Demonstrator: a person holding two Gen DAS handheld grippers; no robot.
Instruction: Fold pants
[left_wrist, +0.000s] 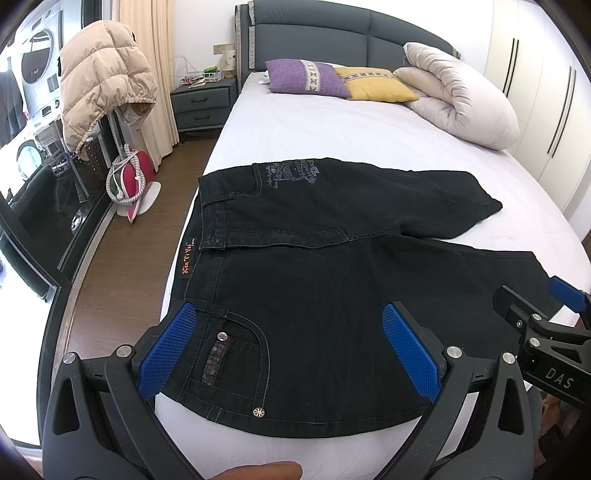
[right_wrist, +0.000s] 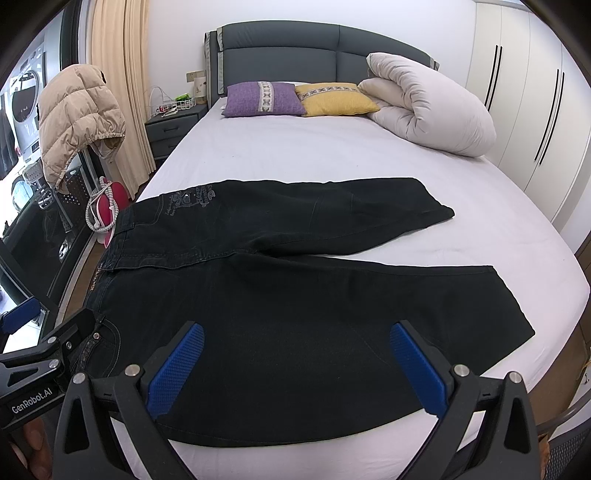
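Both grippers, left (left_wrist: 291, 347) and right (right_wrist: 295, 365), we held spread and empty over the pants' (left_wrist: 332, 280) near leg, unfolded; next, grasping its near edge.

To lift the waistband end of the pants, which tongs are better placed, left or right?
Probably left. The left tongs hang open over the pocket by the waistband; the right tongs hang open over the near leg.

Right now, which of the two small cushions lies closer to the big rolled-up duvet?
The yellow cushion. It lies right beside the rolled duvet, while the purple cushion sits on its far side, toward the nightstand.
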